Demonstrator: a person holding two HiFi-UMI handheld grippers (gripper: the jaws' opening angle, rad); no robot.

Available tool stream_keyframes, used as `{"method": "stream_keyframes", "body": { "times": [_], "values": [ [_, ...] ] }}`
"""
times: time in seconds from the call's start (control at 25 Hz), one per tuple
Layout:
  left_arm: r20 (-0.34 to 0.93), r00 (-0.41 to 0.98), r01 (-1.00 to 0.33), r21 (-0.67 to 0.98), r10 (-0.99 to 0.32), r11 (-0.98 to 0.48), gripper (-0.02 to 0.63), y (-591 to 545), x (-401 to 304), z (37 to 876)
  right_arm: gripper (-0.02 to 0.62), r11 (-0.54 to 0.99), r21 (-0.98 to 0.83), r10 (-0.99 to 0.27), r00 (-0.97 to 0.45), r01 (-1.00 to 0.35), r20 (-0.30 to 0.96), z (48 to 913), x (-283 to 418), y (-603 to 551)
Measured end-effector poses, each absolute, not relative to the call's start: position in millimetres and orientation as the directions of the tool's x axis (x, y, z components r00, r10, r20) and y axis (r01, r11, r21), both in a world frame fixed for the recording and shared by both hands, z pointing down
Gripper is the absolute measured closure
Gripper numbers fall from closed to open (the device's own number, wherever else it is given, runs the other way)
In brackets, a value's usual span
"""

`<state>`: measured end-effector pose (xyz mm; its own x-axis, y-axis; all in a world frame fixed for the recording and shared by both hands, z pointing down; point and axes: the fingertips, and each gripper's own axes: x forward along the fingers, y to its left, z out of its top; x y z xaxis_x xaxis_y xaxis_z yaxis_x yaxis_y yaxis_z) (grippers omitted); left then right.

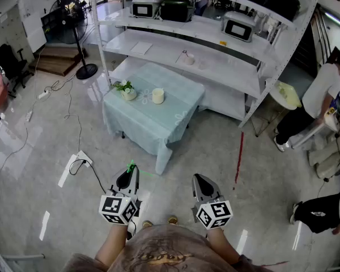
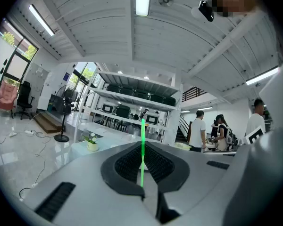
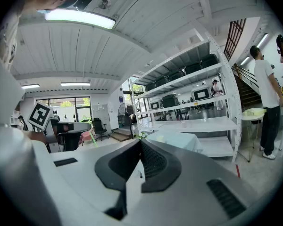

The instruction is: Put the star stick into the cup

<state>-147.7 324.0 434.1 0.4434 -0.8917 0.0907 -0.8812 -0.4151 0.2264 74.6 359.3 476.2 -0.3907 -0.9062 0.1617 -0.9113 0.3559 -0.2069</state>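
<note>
Two-handed pose: left tongs (image 1: pixel 130 173) (image 2: pixel 142 145) and right tongs (image 1: pixel 199 180) (image 3: pixel 140 141) are held low and close to the person's body, side by side, pointing roughly level toward the desk (image 1: pixel 181 115).
Left tongs: clamped on the green star stick (image 1: pixel 130 166) (image 2: pixel 142 135), which reaches past the jaw tips.
Right tongs: jaws together, nothing between them.
Cup (image 1: pixel 157 96): cream, near the middle of the cloth-covered desk, well apart from the stick.
Plant pot (image 1: pixel 127 91): just beside the cup, toward the desk's left corner.
Floor (image 1: pixel 175 169): lies between the tongs and the desk's near corner; a cable (image 1: pixel 79 132) trails at the left.
Shelf rack (image 1: pixel 215 61): behind the desk's far edge.
</note>
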Motion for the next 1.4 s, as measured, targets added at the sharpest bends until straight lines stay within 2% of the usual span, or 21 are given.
{"method": "stream_keyframes", "body": {
  "times": [0.4,0.92,1.4],
  "values": [
    [0.091,0.431,-0.889,0.216,-0.898,-0.405,0.575,319,-128,434,0.598,0.378,-0.235,-0.899,-0.416,-0.895,0.137,477,92,350],
    [0.063,0.383,-0.91,0.199,-0.921,-0.364,0.575,305,-92,436,0.597,0.442,-0.242,-0.859,-0.485,-0.864,0.164,501,124,327],
    [0.048,0.391,-0.901,0.223,-0.919,-0.372,0.575,224,-80,450,0.597,0.429,-0.244,-0.863,-0.475,-0.869,0.172,515,135,254]
  ]
}}
